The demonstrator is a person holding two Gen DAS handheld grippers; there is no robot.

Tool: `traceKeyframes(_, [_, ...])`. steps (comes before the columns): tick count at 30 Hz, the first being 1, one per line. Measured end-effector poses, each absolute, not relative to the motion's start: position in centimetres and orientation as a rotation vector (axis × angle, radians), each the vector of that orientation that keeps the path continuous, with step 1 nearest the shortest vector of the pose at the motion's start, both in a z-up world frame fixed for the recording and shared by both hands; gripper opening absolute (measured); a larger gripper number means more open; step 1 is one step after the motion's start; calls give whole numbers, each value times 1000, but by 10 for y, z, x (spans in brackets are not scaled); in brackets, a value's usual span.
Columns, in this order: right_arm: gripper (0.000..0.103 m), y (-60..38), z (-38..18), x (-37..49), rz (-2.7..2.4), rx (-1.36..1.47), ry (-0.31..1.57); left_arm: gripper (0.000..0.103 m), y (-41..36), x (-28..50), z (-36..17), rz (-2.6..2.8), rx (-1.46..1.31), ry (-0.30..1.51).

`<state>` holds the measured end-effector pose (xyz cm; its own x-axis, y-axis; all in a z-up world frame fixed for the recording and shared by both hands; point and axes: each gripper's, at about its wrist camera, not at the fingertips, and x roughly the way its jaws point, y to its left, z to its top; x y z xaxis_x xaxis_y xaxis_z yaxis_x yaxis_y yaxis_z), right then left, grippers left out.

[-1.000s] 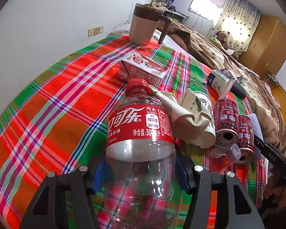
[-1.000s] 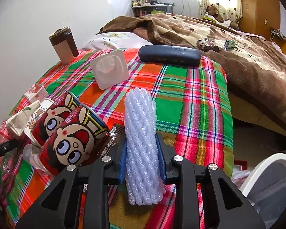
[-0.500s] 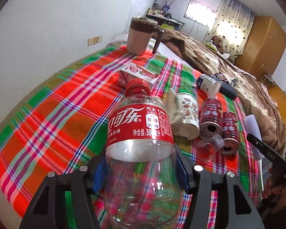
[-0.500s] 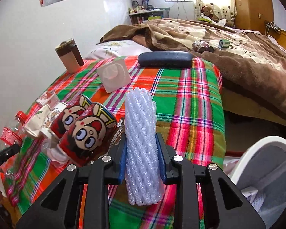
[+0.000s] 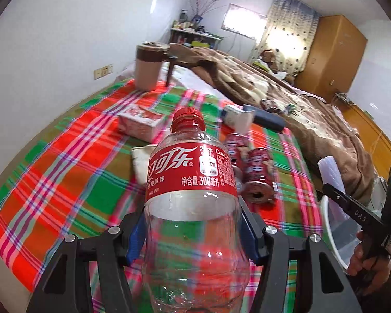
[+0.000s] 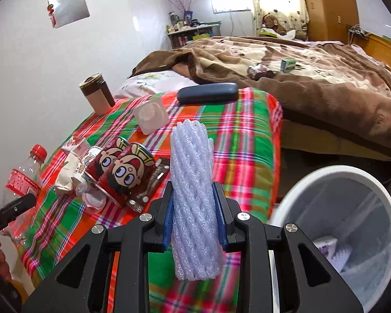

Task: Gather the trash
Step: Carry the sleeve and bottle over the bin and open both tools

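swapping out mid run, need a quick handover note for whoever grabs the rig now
Left gripper: shut on the empty cola bottle, lifted above the plaid blanket.
Right gripper: shut on the white foam net sleeve, beside the white bin.
Done: something already lies in the bin.
Left: drop both held items in, then collect the two red cans, the crumpled paper cup and the small carton.

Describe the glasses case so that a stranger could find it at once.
Find the plaid cloth beside the brown blanket. At its far edge, by the blanket, lies the glasses case: long, dark blue, rounded. Its nearest neighbour, a box, is white and square.
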<state>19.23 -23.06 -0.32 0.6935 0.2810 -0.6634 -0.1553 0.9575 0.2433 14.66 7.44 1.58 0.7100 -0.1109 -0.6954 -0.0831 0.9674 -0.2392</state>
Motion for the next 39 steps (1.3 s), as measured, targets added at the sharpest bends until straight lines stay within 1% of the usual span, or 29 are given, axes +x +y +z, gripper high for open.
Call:
traceKeyframes(23, [28, -321, -2, 139, 31, 270, 731, 62, -85, 155, 28, -351, -86, 788])
traceKeyframes(29, [28, -348, -11, 136, -38, 293, 750, 62, -138, 162, 24, -441, -43, 813])
traceKeyframes(39, [29, -373, -35, 138, -99, 305, 819, 62, -217, 171, 3, -568, 32, 881])
